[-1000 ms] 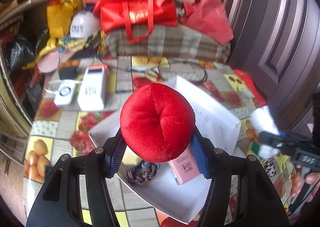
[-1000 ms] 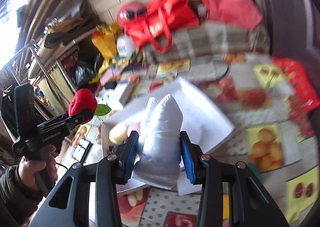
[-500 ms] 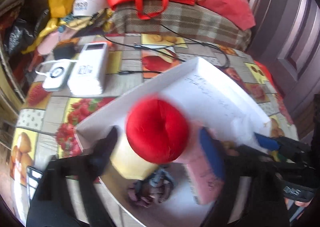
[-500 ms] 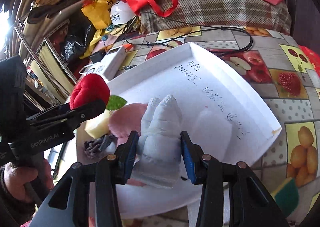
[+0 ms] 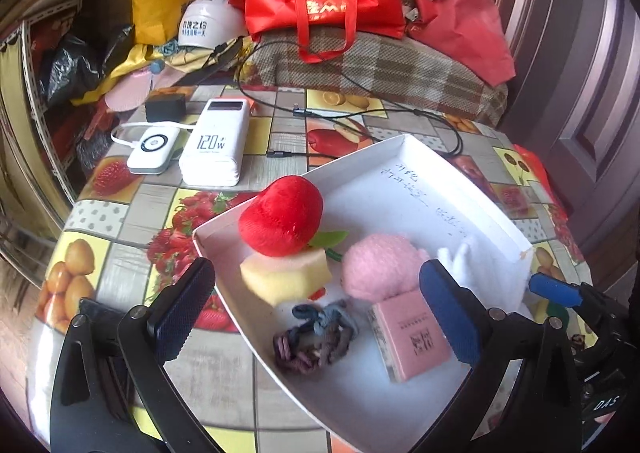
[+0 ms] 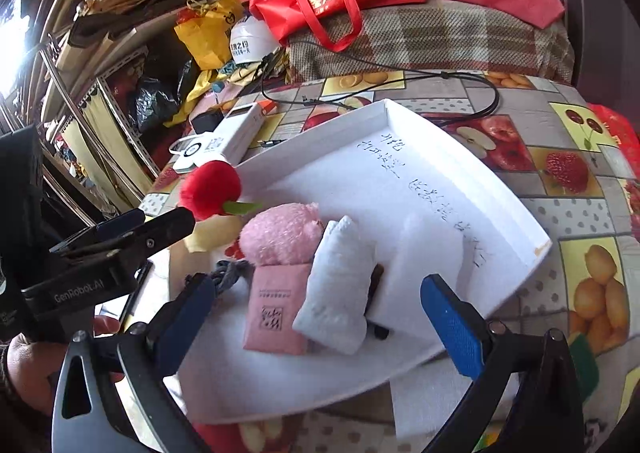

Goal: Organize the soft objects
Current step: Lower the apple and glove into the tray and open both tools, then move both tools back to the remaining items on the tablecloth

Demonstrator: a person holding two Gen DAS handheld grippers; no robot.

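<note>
**Both grippers spread wide over the white tray**

My left gripper (image 5: pixel 316 305) is released, its jaws wide apart with nothing between them, hanging over the near left corner of the white tray (image 5: pixel 404 157). My right gripper (image 6: pixel 316 313) is released as well, at the tray's near edge.

Inside the tray, the red plush apple (image 5: pixel 282 221) sits at the left end, resting on a pale yellow sponge block (image 5: pixel 286 281). Just right of those lies a pink fluffy ball (image 5: pixel 378 267), and a pink packet (image 5: pixel 412 333) lies against its near side. A folded white cloth (image 6: pixel 340 293) lies beside the packet, touching it. Something dark peeks out from under the cloth; I cannot tell what it is. A tangle of knotted cord (image 5: pixel 316 337) lies near the tray's front left edge.

The tray stands on the fruit-patterned worktop (image 5: pixel 120 253), with two white power banks (image 5: pixel 216 141) behind its left end.
</note>
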